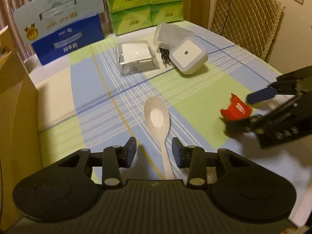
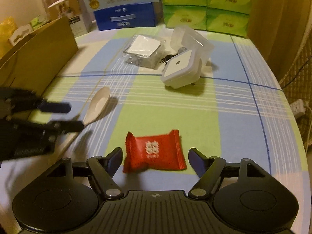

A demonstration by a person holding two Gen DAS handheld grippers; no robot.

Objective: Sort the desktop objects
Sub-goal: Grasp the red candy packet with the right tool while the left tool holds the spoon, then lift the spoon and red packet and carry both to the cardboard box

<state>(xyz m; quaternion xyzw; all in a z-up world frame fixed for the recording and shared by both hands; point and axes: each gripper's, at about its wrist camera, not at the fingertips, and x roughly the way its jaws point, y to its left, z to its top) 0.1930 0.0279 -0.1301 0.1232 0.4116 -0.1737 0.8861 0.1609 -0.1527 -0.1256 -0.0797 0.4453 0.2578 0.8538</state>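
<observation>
Tabletop (image 1: 58, 89) sorting: two grippers, spoon, red packet.
Left gripper (image 1: 154, 152) is straddling the spoon (image 1: 158, 115) handle, jaws apart; right gripper (image 2: 155, 157) is flanking the red packet (image 2: 154, 152), jaws apart.

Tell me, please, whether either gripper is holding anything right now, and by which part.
Nothing is held. The left gripper is open astride the spoon handle; the right gripper is open around the red packet.
</observation>
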